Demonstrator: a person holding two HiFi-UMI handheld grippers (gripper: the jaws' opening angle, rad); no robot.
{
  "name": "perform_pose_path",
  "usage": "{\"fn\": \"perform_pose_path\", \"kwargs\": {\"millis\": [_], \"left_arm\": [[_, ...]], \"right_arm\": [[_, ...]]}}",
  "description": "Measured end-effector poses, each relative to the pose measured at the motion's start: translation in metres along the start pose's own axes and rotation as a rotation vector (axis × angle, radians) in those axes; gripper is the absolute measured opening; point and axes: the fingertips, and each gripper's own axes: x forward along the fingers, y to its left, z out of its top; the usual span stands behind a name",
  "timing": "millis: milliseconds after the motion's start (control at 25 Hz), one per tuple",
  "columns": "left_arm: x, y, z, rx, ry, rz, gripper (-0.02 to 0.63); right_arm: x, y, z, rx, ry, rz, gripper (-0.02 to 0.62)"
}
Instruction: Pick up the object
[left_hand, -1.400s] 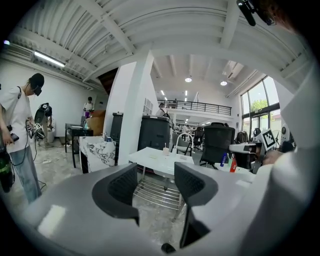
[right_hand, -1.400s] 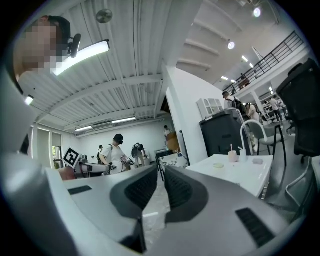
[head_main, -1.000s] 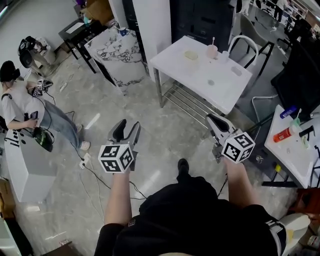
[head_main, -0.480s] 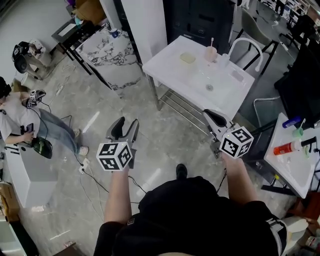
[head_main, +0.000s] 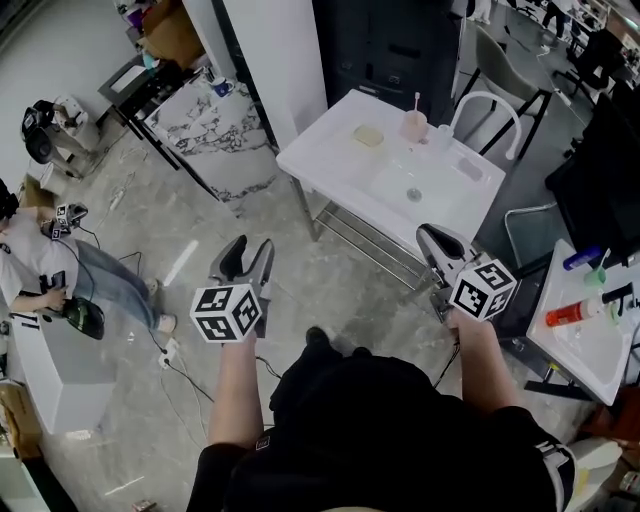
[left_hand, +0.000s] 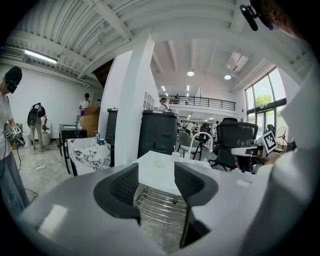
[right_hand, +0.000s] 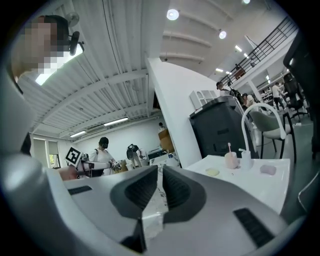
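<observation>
At far left the seated person (head_main: 40, 270) has slid toward the frame edge over the last second, because you have stepped forward and turned slightly. Your left gripper (head_main: 247, 262) hangs over bare floor much as before; its own view shows the jaws well apart with nothing between them, aimed at the table (head_main: 330, 160). The table has drawn closer and lower in the head view, so the approach is progressing, but neither gripper is over its top yet. The task does not say which object is meant. The candidates all sit toward the table's far side: a pale disc (head_main: 368, 135), a pink cup (head_main: 413, 125) with a stick in it, and small items beside them that are too small to identify. Your right gripper (head_main: 441, 250) now overlaps the table's near edge in the head view, where it was short of it before. Its jaws are drawn almost together, with only a sliver between the pads, and hold nothing. Judgement: pickup has not begun. The right gripper must be opened before it can take anything.
</observation>
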Motion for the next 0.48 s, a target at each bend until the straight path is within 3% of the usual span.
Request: {"fn": "perform_pose_path", "kwargs": {"millis": [480], "left_arm": [[0.131, 0.085, 0.033, -0.007, 0.020, -0.138, 0.219]], "right_arm": [[0.102, -0.037, 0.012, 0.004, 0.044, -0.121, 0.014]]}}
